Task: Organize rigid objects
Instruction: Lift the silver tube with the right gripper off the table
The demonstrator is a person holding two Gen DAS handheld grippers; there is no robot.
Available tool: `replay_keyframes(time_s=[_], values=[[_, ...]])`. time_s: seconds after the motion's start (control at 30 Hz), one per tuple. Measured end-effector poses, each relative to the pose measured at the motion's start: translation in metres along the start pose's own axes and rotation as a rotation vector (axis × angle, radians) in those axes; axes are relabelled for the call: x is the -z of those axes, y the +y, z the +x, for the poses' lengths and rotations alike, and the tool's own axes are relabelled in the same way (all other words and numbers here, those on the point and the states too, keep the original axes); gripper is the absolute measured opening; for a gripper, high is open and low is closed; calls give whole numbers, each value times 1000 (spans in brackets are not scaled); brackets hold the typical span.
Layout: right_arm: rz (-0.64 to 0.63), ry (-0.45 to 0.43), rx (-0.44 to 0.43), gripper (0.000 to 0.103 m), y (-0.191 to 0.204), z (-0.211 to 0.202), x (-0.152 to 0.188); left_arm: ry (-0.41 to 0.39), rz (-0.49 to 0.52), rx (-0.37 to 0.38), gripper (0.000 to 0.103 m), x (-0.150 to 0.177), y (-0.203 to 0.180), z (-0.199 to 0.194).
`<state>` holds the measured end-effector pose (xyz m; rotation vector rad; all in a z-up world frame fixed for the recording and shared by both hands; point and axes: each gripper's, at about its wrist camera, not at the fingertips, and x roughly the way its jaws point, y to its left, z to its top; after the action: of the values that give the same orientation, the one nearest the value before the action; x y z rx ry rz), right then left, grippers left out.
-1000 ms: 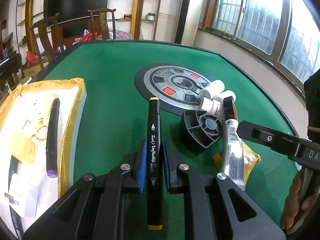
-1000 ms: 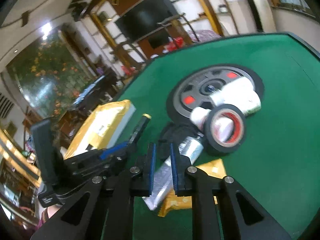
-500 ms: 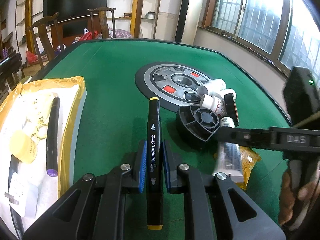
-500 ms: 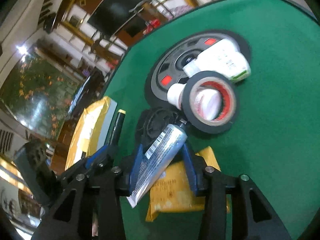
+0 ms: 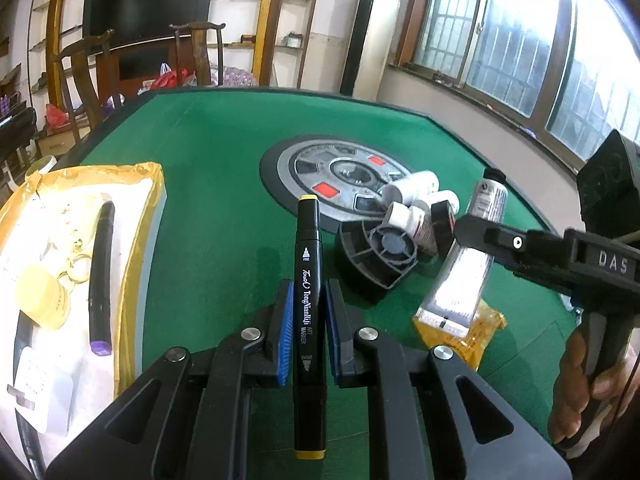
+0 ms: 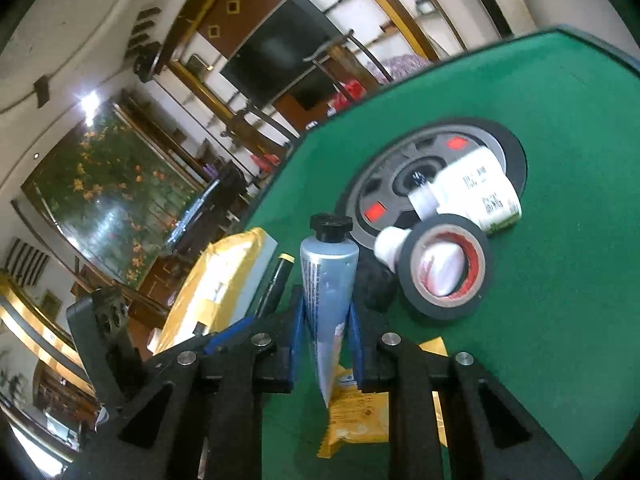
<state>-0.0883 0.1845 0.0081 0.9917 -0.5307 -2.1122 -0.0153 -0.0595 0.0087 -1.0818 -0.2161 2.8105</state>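
- I count two art markers: one black with yellow ends (image 5: pixel 307 300) clamped in my left gripper (image 5: pixel 307 328), and a second, purple-tipped marker (image 5: pixel 100 276) lying in the yellow-edged tray (image 5: pixel 148 216) at the left of the green table (image 5: pixel 208 152).
- One silver tube with a black cap (image 6: pixel 326 292) sits between the blue pads of my right gripper (image 6: pixel 327 344), which has just closed down on it; the jaws are narrow and pressing its sides.
- Three white bottles (image 5: pixel 416 188) lie in a cluster at the near right rim of the grey round centre panel (image 5: pixel 320 168), with one roll of black tape (image 6: pixel 444 266) leaning against them and one black ribbed plastic hub (image 5: pixel 380 252) just in front.
- One yellow packet (image 6: pixel 360 412) lies on the felt under the tube's crimped end.
- The tube is metallic, printed with small text, cap pointing away from me and lifted clear of the felt.
- My left gripper angles down over the table near the tray, the marker lying along its fingers.
- A hand (image 5: pixel 580 392) grips the right gripper's handle at the far right.
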Motion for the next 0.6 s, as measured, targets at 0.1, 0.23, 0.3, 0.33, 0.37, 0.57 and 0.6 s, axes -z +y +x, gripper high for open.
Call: replay_keyframes(time_s=[0.1, 0.23, 0.3, 0.33, 0.37, 0.57, 0.6], values=[[-11, -4, -19, 18, 6, -1, 2, -17, -20, 8, 12, -3, 3, -4], [-60, -36, -28, 18, 19, -4, 1, -55, -47, 7, 12, -4, 6, -15], [-81, -52, -35, 18, 26, -2, 0, -63, -64, 18, 12, -3, 9, -22], [-92, -56, -40, 18, 29, -3, -1, -69, -71, 21, 12, -2, 10, -25], [-99, -61, -42, 18, 31, -3, 0, -75, -77, 19, 12, -2, 12, -29], [-112, -61, -89, 18, 43, 3, 1, -129, -96, 22, 12, -2, 26, -63], [-118, -63, -94, 18, 46, 4, 3, -146, -106, 18, 12, -1, 31, -71]])
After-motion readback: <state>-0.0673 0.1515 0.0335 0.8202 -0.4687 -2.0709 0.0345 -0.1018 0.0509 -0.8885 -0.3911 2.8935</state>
